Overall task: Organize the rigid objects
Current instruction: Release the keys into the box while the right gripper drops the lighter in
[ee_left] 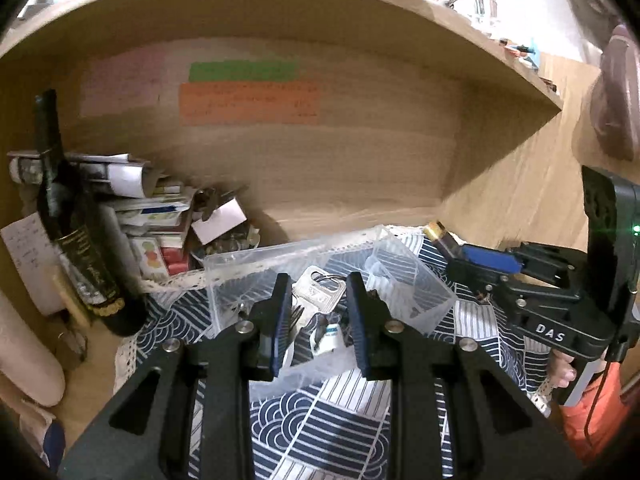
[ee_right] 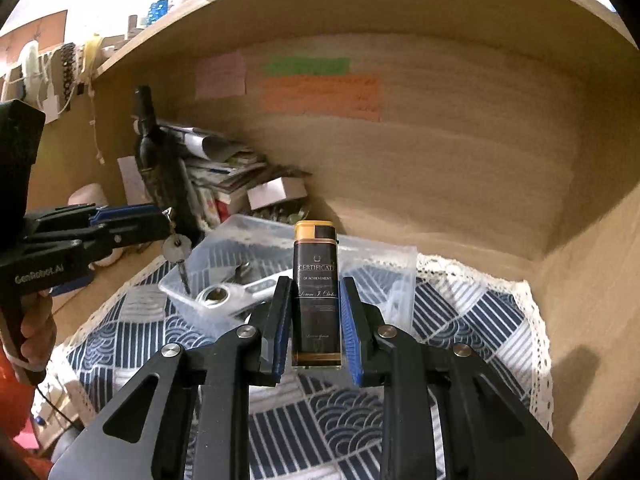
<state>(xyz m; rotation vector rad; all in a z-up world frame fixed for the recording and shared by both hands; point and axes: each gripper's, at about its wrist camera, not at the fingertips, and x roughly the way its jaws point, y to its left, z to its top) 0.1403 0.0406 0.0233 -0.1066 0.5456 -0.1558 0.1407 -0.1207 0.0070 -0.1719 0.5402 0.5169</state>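
Observation:
A clear plastic box (ee_left: 256,264) sits on a blue-and-white patterned cloth (ee_left: 320,412) inside a wooden shelf. My left gripper (ee_left: 320,292) hangs over the box and is shut on a silver key (ee_left: 316,294); in the right wrist view the key (ee_right: 178,250) dangles from its tip (ee_right: 166,216) over the box (ee_right: 240,228). My right gripper (ee_right: 314,292) is shut on a black and gold lighter (ee_right: 316,296), upright, just right of the box. A metal wrench-like tool (ee_right: 240,294) lies in the box.
A dark wine bottle (ee_left: 76,232) stands at the left by a pile of papers and cartons (ee_left: 160,216). Sticky notes (ee_left: 248,100) are on the shelf's back wall. The shelf's right wall (ee_right: 580,280) is close. The cloth has a lace edge (ee_right: 532,304).

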